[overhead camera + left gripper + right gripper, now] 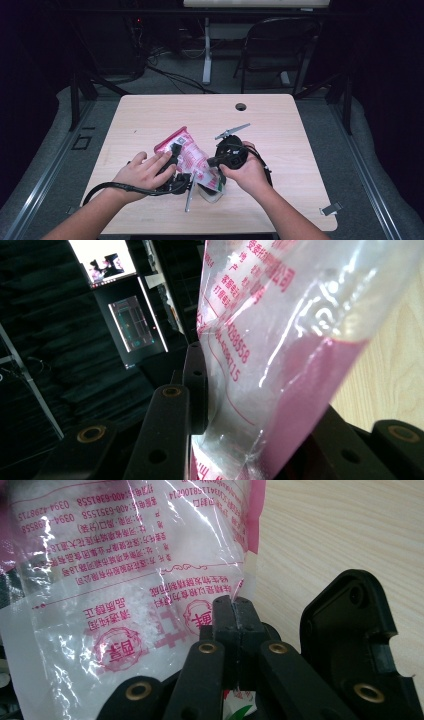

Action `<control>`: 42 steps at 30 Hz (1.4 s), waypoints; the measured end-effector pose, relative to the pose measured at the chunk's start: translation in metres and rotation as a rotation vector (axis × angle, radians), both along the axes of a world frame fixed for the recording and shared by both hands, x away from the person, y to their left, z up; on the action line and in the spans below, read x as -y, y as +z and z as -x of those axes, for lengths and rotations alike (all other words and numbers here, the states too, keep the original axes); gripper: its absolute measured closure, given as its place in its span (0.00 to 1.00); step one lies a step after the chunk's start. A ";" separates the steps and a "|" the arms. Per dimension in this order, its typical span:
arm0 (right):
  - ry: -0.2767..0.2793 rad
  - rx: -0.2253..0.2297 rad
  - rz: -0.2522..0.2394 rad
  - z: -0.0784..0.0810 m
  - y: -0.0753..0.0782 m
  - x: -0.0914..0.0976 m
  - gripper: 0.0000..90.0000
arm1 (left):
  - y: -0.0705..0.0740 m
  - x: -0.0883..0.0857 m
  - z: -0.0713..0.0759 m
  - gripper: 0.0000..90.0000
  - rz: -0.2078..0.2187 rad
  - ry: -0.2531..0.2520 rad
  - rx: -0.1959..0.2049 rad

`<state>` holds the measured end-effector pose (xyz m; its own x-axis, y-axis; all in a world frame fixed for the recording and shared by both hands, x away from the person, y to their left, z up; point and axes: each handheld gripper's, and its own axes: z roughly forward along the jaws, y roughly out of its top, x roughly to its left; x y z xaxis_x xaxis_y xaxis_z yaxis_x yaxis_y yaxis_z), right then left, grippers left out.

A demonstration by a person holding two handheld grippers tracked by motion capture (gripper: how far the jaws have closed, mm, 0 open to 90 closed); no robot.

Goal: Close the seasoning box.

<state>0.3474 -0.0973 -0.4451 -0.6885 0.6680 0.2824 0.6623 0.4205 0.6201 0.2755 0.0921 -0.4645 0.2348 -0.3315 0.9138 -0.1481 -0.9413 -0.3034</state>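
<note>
A plastic bag (pixel 184 150), pink-edged and clear with red print and white powder inside, is held up over the wooden table (pixel 150 115) between both hands. My left gripper (pixel 174 156) grips it from the left. In the left gripper view the bag (pixel 280 340) runs between the jaws of that gripper (pixel 260 405), with the pads pressed against the film. My right gripper (pixel 214 161) comes in from the right. In the right gripper view its jaws (pixel 234 611) are pinched together on the bag's (pixel 125 570) sealed edge.
A cable hole (pixel 241 106) sits near the table's far edge. A small metal clip (pixel 331 209) lies at the front right corner. Something clear with a green patch (pixel 214 191) rests under the bag. Beyond the table stands a folding chair (pixel 280 45).
</note>
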 end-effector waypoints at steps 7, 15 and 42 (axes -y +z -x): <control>0.006 0.001 0.002 0.000 0.000 -0.001 1.00 | 0.001 0.001 0.000 0.82 -0.015 -0.007 0.017; 0.005 0.004 -0.001 0.001 0.001 0.000 1.00 | 0.002 0.002 0.001 0.83 -0.006 -0.007 0.003; 0.000 0.007 -0.004 0.003 -0.001 0.001 1.00 | 0.004 0.004 0.004 0.83 -0.039 -0.019 0.026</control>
